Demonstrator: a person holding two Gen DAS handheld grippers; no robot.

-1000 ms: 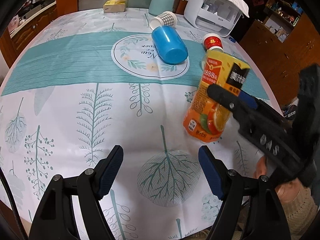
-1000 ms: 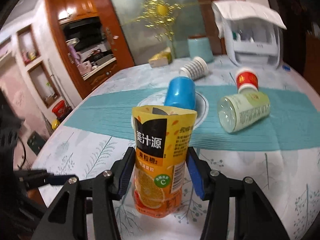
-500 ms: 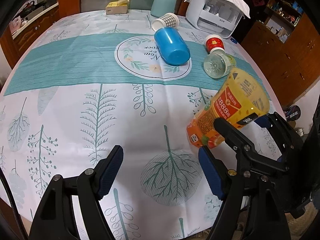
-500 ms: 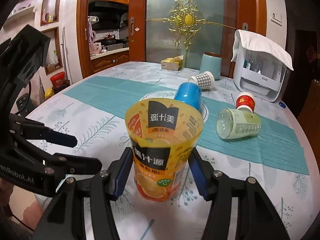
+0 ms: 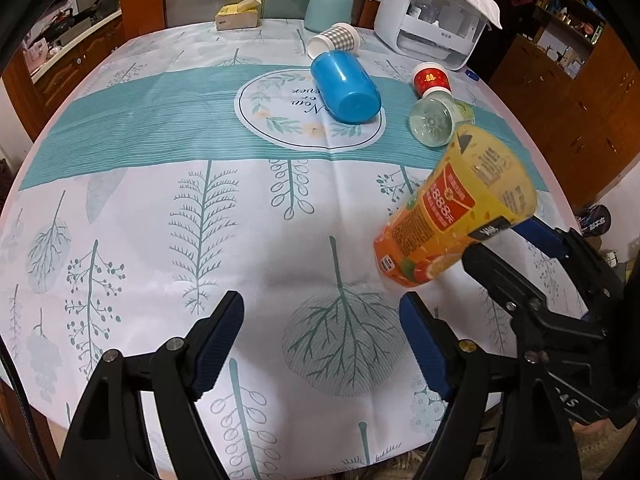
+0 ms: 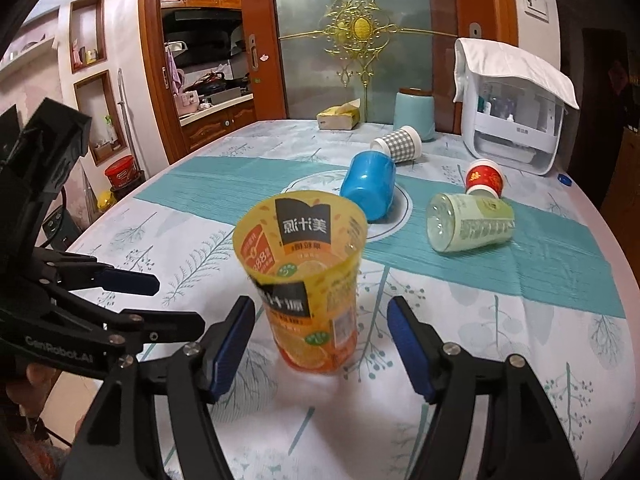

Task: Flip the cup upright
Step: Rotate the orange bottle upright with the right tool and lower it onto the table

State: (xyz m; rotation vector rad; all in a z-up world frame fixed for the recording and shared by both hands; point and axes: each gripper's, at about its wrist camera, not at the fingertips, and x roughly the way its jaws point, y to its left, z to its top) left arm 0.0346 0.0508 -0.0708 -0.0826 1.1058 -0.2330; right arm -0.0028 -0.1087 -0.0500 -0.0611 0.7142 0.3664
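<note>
The left gripper (image 5: 320, 344) hangs spread wide over bare, leaf-printed tablecloth (image 5: 160, 208) near the table's front edge, nothing between its blue pads. To its right the thin, translucent orange juice cup (image 6: 306, 276) stands mouth-up on the cloth, tapering toward its base. The right gripper (image 6: 320, 344) brackets it with both pads clear of the plastic wall. Beyond lie a smooth blue cup (image 6: 368, 188) and a clear ribbed cup (image 6: 470, 224), both on their sides, well apart from it.
</note>
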